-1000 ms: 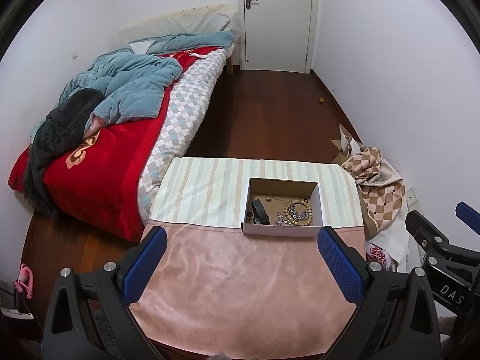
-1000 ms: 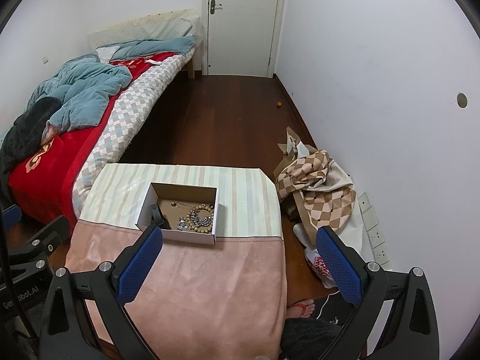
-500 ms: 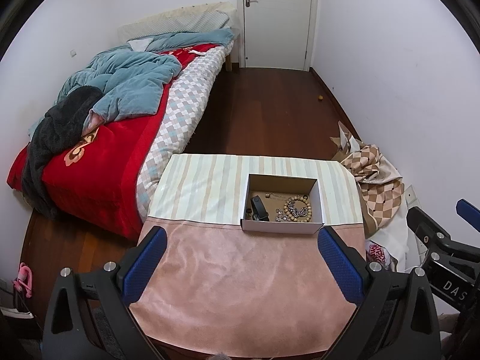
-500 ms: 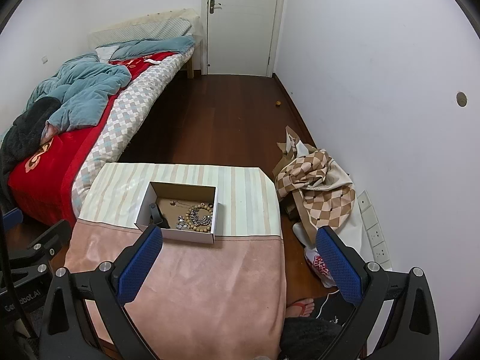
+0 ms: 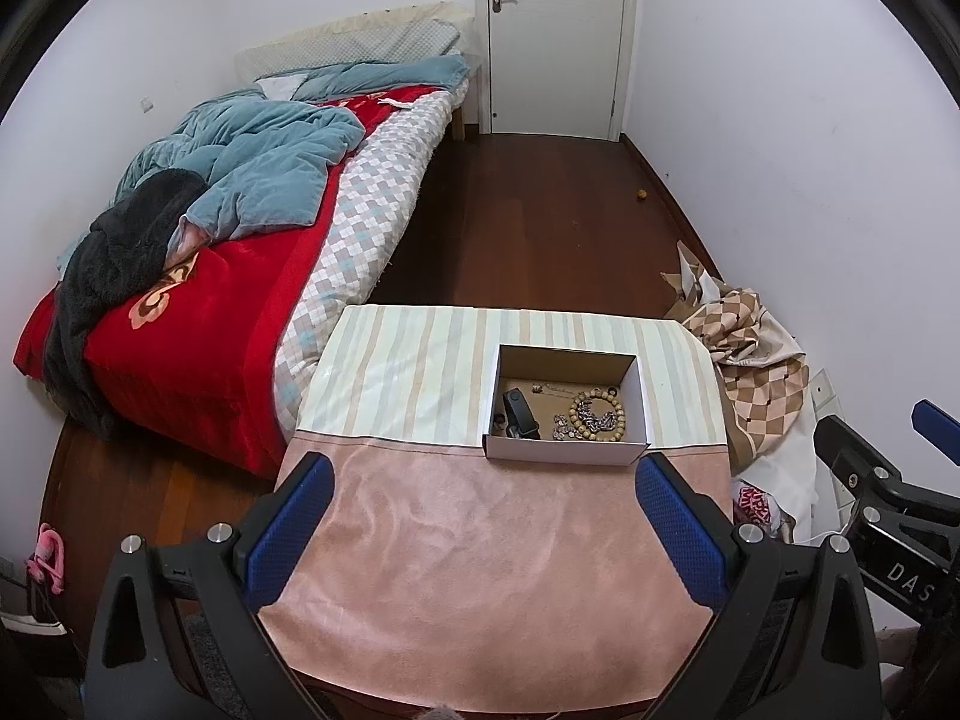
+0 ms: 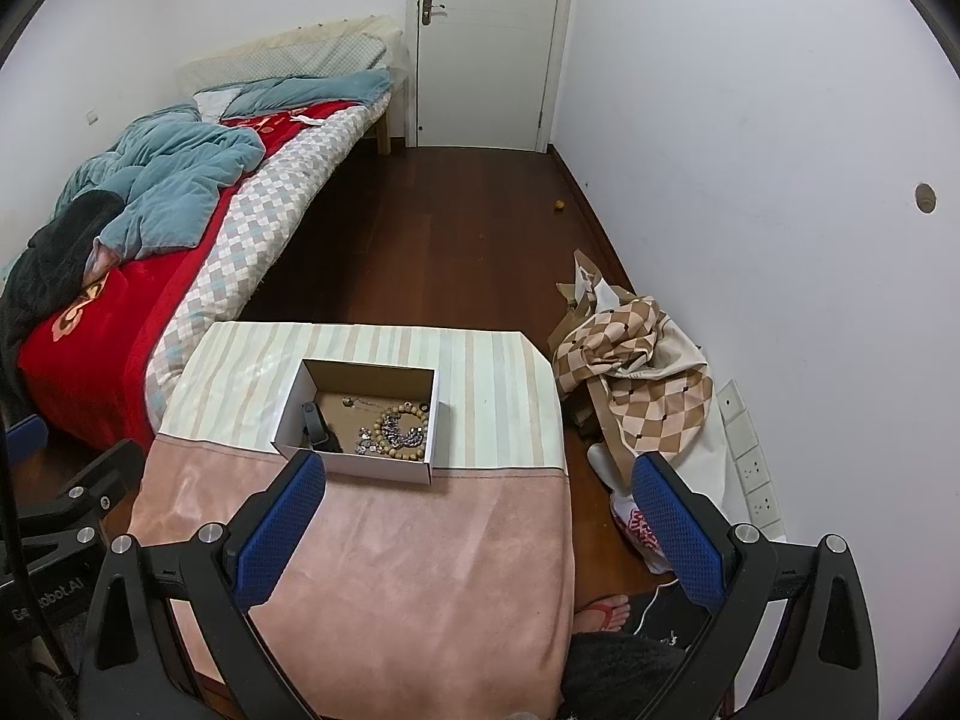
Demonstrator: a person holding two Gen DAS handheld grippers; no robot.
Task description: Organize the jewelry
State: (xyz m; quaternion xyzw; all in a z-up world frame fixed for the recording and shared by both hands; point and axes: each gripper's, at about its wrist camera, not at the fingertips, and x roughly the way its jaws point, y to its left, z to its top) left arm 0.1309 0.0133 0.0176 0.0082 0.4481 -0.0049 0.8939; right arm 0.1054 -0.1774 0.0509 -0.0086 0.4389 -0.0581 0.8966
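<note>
One wall hole (image 6: 924, 198), right view only

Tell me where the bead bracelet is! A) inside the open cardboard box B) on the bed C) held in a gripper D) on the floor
A: the wooden bead bracelet lies inside the open cardboard box on the table, beside a silver chain.

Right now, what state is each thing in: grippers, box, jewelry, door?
left gripper: open, empty, above the pink cloth
right gripper: open, empty
box: lidless, upright on the table
bead bracelet: inside the box
silver chain: lying across the bracelet
door: shut
</note>
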